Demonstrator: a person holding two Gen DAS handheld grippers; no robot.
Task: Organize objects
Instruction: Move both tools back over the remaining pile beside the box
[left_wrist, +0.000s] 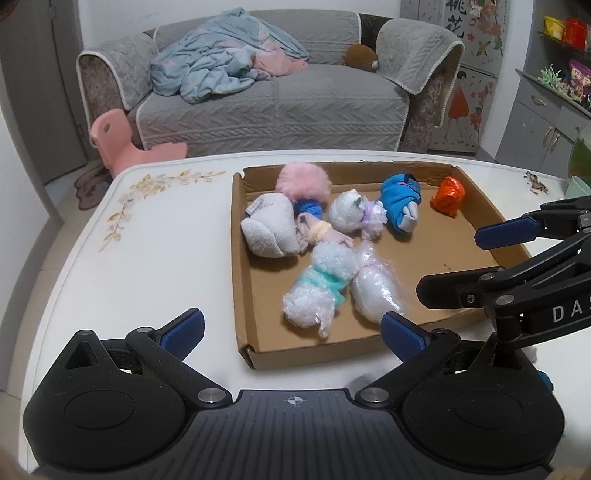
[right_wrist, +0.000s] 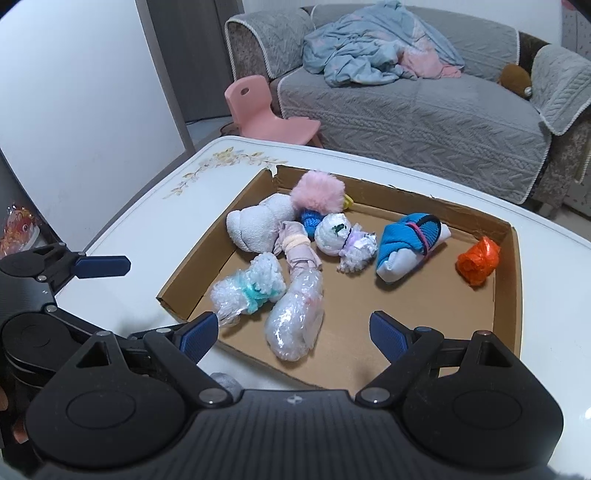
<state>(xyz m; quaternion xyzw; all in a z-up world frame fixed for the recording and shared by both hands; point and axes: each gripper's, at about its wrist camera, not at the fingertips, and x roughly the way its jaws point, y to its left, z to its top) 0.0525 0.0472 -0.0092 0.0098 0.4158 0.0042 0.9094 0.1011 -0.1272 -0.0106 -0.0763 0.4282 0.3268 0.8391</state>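
on the white table (left_wrist: 159, 251) lies a shallow cardboard tray (left_wrist: 436, 258) with soft bundles inside. at 11 o'clock in the tray sits a pink fluffy ball (right_wrist: 320, 192), and a white rolled sock (right_wrist: 255, 225) is touching it at 9 o'clock. a blue sock bundle (right_wrist: 406, 243) lies near the middle, and an orange wrapped lump (right_wrist: 478, 260) sits alone at 2 o'clock. two clear plastic bundles (right_wrist: 295, 317) lie at 7 o'clock. the left gripper (left_wrist: 291, 330) hangs over the near rim, fingers wide apart and empty. the right gripper (right_wrist: 291, 332) also stands spread, holding nothing.

each black hand-held gripper (left_wrist: 291, 332) carries blue ribbed pads (left_wrist: 186, 334), silver screws and a crosshair mark.
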